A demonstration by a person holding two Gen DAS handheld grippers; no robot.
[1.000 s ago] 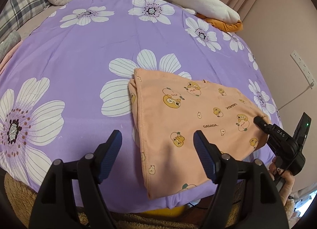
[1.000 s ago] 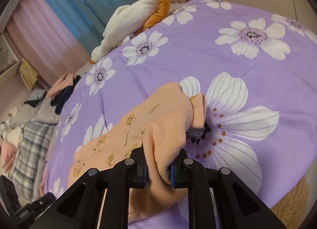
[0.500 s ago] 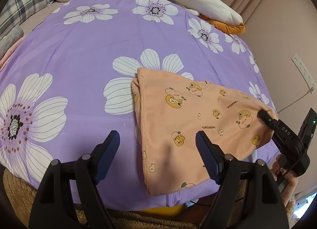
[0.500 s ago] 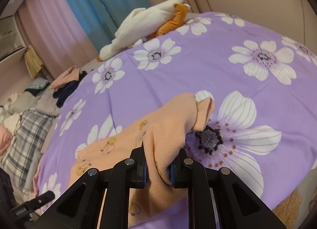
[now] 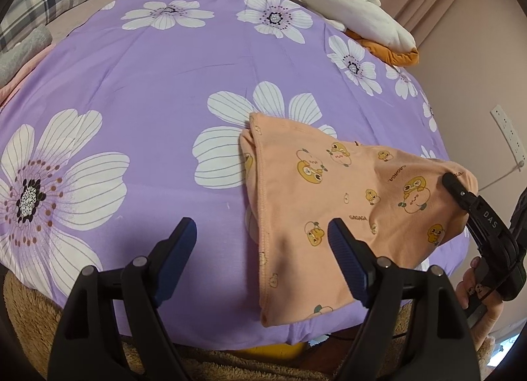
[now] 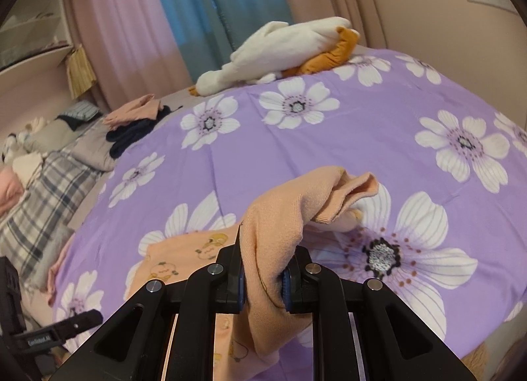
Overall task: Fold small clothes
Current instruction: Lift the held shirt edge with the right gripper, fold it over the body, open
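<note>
Right gripper clenched on a lifted edge of the peach garment on the purple bedspread, presumably to fold it over; left gripper empty, jaws opening above the hem.

Black left tool, blue ribbed pads, silver screws.

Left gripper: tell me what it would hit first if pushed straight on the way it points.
Probably the purple flowered bedspread. The left gripper, its fingers opening with nothing between them, aims down at bare cover just beside the left hem of the peach garment. Depth is unclear, so its right finger might graze that hem.
</note>
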